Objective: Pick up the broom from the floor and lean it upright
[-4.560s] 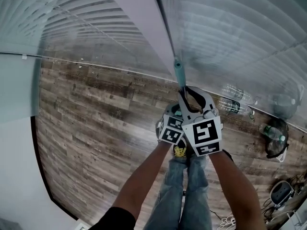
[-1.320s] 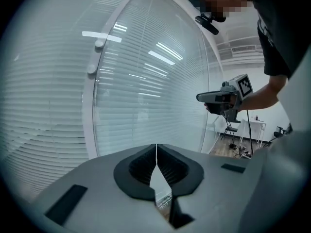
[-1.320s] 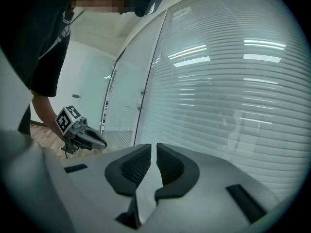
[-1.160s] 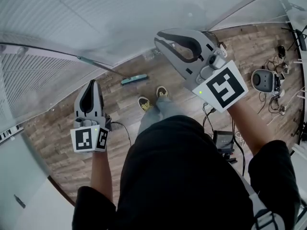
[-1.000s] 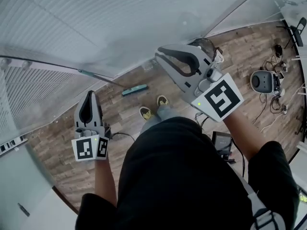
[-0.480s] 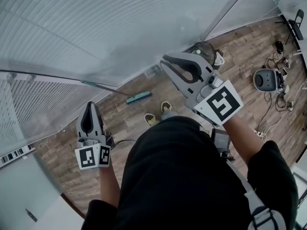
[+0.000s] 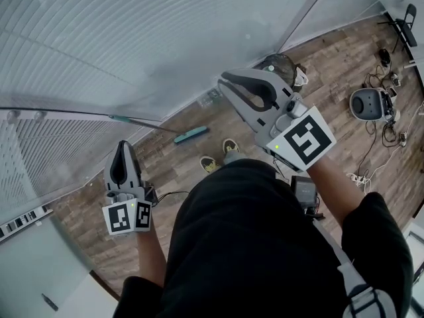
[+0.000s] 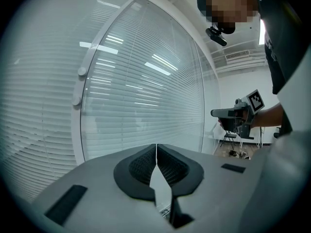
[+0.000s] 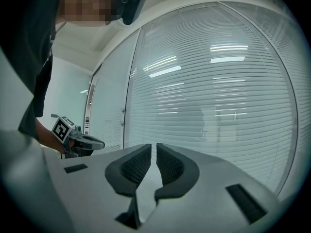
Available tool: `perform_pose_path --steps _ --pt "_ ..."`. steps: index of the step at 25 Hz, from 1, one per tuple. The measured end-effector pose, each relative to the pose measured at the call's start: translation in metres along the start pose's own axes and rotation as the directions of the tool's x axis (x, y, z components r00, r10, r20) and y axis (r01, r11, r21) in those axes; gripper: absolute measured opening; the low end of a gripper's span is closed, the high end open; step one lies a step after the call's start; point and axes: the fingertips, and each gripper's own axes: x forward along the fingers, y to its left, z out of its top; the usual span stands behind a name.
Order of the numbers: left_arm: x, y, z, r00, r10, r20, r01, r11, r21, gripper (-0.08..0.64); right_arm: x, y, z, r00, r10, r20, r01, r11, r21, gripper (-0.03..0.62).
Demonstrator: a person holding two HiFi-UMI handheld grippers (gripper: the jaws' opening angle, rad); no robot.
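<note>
Left gripper (image 8: 156, 147) is closed, pads meeting at the tips, nothing between them. Right gripper (image 9: 153, 147) is almost closed, with a thin slit between the pads and nothing in it. Both are empty and both face the glass wall with blinds (image 7: 132, 38).

Head view: left gripper sits at 8 o'clock of the frame, low by the person's left side. Right gripper is at 1 o'clock of centre, nearer the camera, marker cube face up. The two are well apart, with the person's black shirt filling 6 o'clock.

Broom (image 7: 190, 135) is in neither gripper and touches neither. Its teal head rests on the wood floor (image 7: 79, 204), near the shoes (image 7: 211, 164), at about 11 o'clock from them. Its thin handle runs off toward 9 o'clock, tilted, and the far end looks to rest against the glass wall, though contact is too small to confirm. From the left gripper the broom head lies at 2 o'clock, from the right gripper at 8 o'clock.

Round grey device (image 7: 366, 103) and loose cables (image 7: 387, 141) lie on the floor at 3 o'clock. Chair (image 7: 405, 20) is in the 2 o'clock corner.
</note>
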Motion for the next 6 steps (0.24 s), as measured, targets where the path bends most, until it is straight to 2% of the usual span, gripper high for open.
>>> perform_pose_path --steps 6 --pt "-0.0024 0.0039 -0.0069 1.000 -0.015 0.001 0.015 1.000 0.007 0.029 0.0011 0.0096 -0.0054 1.000 -0.009 0.001 0.009 1.000 -0.007 0.046"
